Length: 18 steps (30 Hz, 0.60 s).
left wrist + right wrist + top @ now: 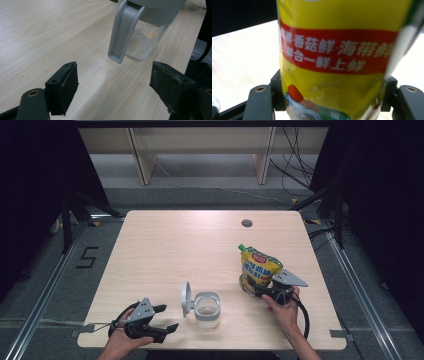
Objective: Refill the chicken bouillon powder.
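Yellow pouch (258, 269), green cap, red label band: stands on the right of the table (165, 245), clamped low at both sides by the right gripper (272, 292).
Glass jar (207, 310), grey lid (186, 298) hinged open, a few crumbs inside: near centre.
Left gripper (162, 317): near left, 2 jaws wide apart, holding nothing, aimed at the jar.
Likely step: pouring from pouch into jar. Steady the jar first, keep the hold low and firm, tip the spout slowly over the opening.

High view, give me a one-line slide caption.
Right claw grips a yellow pouch; open left claw waits beside a lidded glass jar.
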Each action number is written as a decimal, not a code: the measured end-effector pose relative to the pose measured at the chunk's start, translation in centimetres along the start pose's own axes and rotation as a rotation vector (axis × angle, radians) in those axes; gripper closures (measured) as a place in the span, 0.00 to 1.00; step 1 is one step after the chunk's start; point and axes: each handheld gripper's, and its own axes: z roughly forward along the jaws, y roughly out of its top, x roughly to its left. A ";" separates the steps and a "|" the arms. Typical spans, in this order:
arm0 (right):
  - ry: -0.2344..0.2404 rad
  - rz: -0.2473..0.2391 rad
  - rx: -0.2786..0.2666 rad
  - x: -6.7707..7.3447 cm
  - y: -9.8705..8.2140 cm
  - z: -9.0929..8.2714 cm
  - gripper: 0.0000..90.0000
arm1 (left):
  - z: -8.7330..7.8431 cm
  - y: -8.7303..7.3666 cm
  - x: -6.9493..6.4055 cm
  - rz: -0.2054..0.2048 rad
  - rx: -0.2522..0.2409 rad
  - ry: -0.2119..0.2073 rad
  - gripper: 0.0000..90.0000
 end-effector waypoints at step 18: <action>0.022 -0.072 0.022 1.4 1.6 -1.2 0.44 | -0.4 0.0 0.1 -0.001 -0.010 0.011 0.24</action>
